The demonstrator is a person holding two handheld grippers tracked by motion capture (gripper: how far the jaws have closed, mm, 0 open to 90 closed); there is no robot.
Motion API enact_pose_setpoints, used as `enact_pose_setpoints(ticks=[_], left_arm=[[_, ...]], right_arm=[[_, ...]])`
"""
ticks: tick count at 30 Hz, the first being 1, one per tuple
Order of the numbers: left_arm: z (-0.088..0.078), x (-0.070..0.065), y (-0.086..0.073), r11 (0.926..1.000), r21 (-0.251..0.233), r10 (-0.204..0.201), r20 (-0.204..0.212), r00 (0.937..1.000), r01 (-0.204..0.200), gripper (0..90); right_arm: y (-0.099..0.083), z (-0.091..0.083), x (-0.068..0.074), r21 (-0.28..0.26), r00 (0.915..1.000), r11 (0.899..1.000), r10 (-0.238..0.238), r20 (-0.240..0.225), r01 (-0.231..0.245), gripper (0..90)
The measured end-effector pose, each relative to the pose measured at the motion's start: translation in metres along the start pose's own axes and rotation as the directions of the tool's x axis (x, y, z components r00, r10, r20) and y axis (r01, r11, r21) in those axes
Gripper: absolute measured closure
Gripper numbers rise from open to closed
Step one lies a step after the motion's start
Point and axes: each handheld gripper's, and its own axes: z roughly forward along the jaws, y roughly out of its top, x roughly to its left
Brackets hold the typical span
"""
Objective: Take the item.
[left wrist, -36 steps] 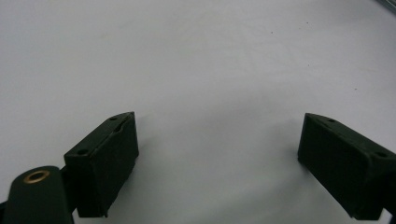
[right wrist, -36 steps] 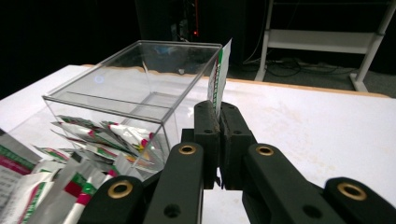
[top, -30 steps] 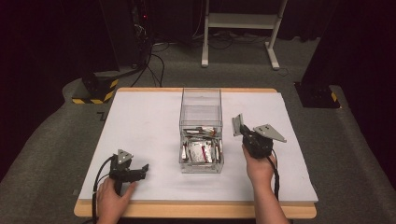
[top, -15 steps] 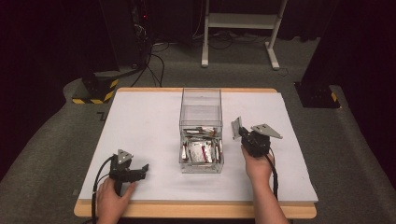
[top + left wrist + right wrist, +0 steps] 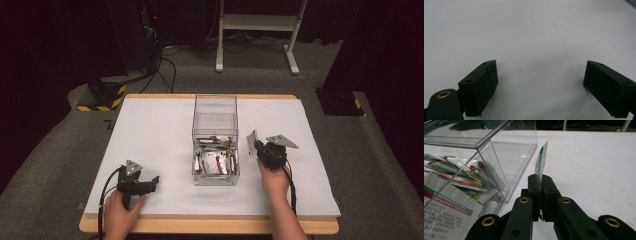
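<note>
The right gripper point(image 5: 541, 185) had its jaws clamped tight on the lower edge of a thin sachet point(image 5: 541, 161), which stood upright on edge between the pads. It sat just beside the right wall of the clear plastic box point(image 5: 215, 112), outside it, over the white table point(image 5: 150, 130). More sachets point(image 5: 214, 161) lay heaped inside the box. The left gripper point(image 5: 540, 85) rested near the table's front left, jaws spread wide with nothing between them.
</note>
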Motion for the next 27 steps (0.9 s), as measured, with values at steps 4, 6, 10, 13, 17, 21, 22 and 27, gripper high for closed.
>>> enact_pose_setpoints(ticks=[4, 6, 10, 13, 17, 21, 22, 27], left_arm=[[0.0, 0.0, 0.0, 1.0, 0.0, 0.001, 0.0, 1.0, -0.001, 12.3], [0.0, 0.0, 0.0, 1.0, 0.0, 0.0, 0.0, 1.0, 0.0, 12.4], [0.0, 0.0, 0.0, 1.0, 0.0, -0.001, 0.0, 1.0, 0.001, 12.3], [0.0, 0.0, 0.0, 1.0, 0.0, -0.001, 0.0, 1.0, 0.001, 12.4], [0.0, 0.0, 0.0, 1.0, 0.0, 0.0, 0.0, 1.0, 0.0, 12.4], [0.0, 0.0, 0.0, 1.0, 0.0, 0.0, 0.0, 1.0, 0.0, 12.3], [0.0, 0.0, 0.0, 1.0, 0.0, -0.001, 0.0, 1.0, 0.001, 12.3], [0.0, 0.0, 0.0, 1.0, 0.0, -0.001, 0.0, 1.0, 0.001, 12.4]], right_arm=[[-0.001, 0.002, 0.0, 0.004, 1.0, 1.0, -0.002, 0.004, 0.002, 87.8], [-0.002, 0.003, -0.001, 0.013, 1.0, 1.0, 0.0, 0.009, 0.0, 87.8], [-0.004, 0.005, -0.004, 0.017, 0.9999, 1.0, 0.008, 0.014, -0.008, 87.8], [-0.004, 0.006, -0.007, 0.021, 0.9997, 1.0, 0.018, 0.018, -0.018, 87.8], [-0.004, 0.006, -0.008, 0.022, 0.9996, 1.0, 0.018, 0.021, -0.018, 87.6], [-0.005, 0.008, -0.01, 0.029, 0.9993, 0.999, 0.013, 0.034, -0.014, 87.4], [-0.005, 0.009, -0.011, 0.03, 0.999, 0.999, 0.011, 0.043, -0.012, 87.0], [-0.005, 0.009, -0.014, 0.032, 0.9981, 0.999, 0.004, 0.062, -0.006, 85.9]])
